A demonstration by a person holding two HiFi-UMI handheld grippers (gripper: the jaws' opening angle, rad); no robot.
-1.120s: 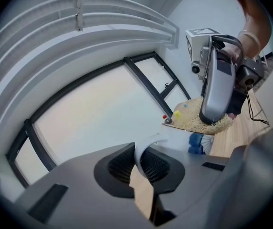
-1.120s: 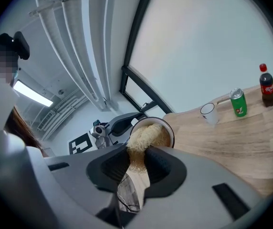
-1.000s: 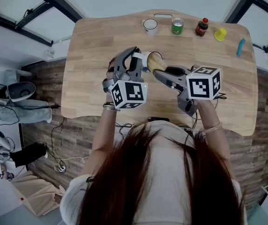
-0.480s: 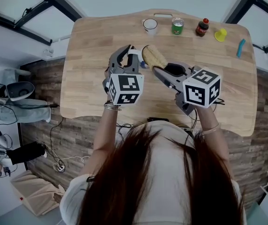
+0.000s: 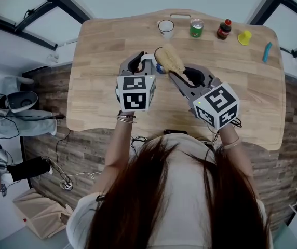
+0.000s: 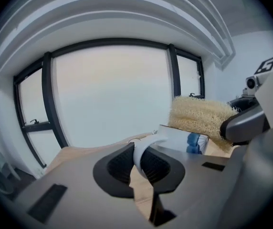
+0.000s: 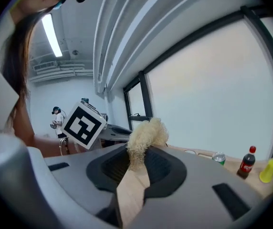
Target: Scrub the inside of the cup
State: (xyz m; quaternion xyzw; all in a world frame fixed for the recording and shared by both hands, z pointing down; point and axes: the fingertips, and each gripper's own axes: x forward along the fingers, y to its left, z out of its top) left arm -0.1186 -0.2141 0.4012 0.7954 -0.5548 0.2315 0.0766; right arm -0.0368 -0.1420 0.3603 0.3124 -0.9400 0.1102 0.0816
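Note:
My left gripper (image 5: 147, 65) is shut on the white handle of a small white cup (image 6: 182, 138) with a blue print, held above the wooden table (image 5: 102, 51). In the head view only a sliver of the cup (image 5: 159, 69) shows beside the jaws. My right gripper (image 5: 177, 77) is shut on the wooden handle (image 7: 132, 190) of a tan loofah brush (image 5: 169, 61). The brush head (image 6: 201, 118) lies over the cup's rim, on its far side. Whether any of it reaches inside the cup is hidden.
Along the table's far edge stand a white mug (image 5: 166, 28), a green can (image 5: 196, 28), a dark soda bottle (image 5: 224, 29) and a yellow cup (image 5: 244, 38). A blue object (image 5: 267, 52) lies near the right edge. Wood flooring surrounds the table.
Both grippers moved toward the table's far side. The brush head shifted farther from me along the cup, and the right gripper's cube turned and tilted.

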